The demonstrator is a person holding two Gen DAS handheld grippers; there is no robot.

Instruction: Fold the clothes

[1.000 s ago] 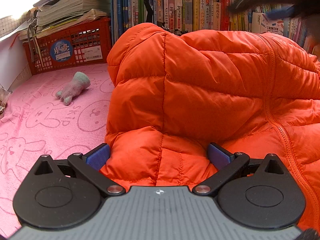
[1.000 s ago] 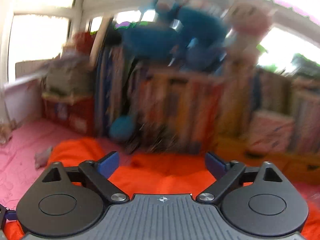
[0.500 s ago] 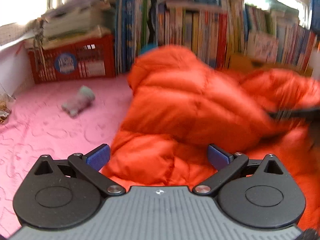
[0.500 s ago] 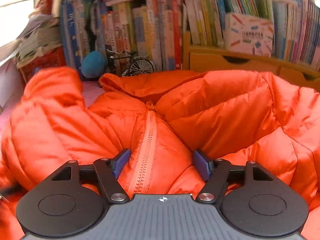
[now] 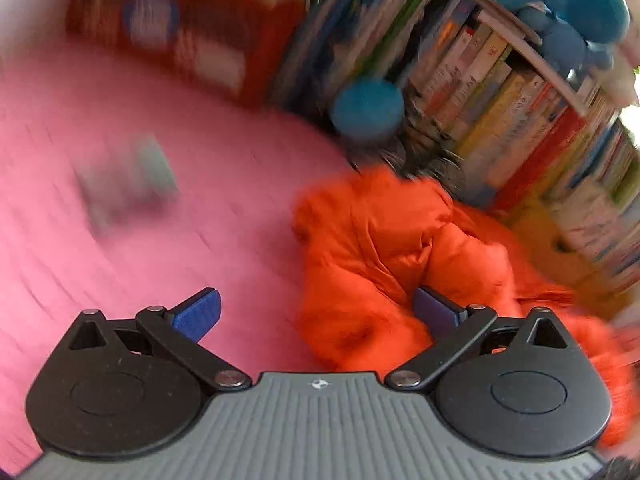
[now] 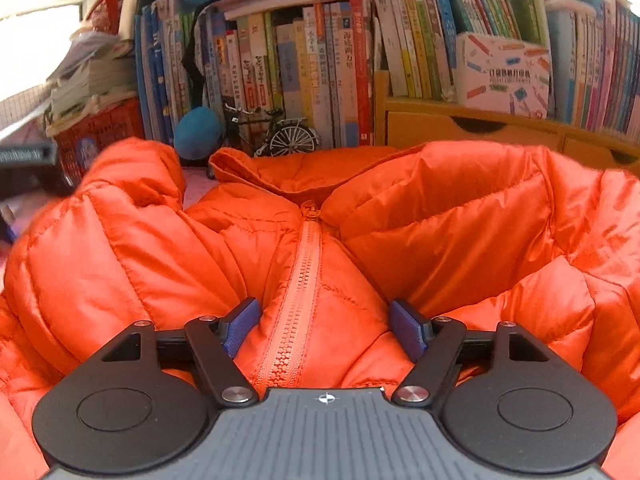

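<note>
An orange puffer jacket lies bunched on a pink cloth, its closed zipper running up to the collar. My right gripper rests low on the jacket front. Its jaws are opening, and the zipper ridge bulges between the blue pads without being clamped. The left wrist view is blurred and tilted. My left gripper stands wide open at the jacket's left edge, one finger over the cloth and one against the orange fabric, gripping nothing.
A small grey-green soft toy lies on the cloth to the left. Behind the jacket stand rows of books, a red basket, a blue ball, a model bicycle and a yellow drawer unit.
My left gripper has drawn back off the jacket toward its left edge and rolled. My right gripper has dropped onto the jacket front over the zipper, and its jaws have narrowed.
</note>
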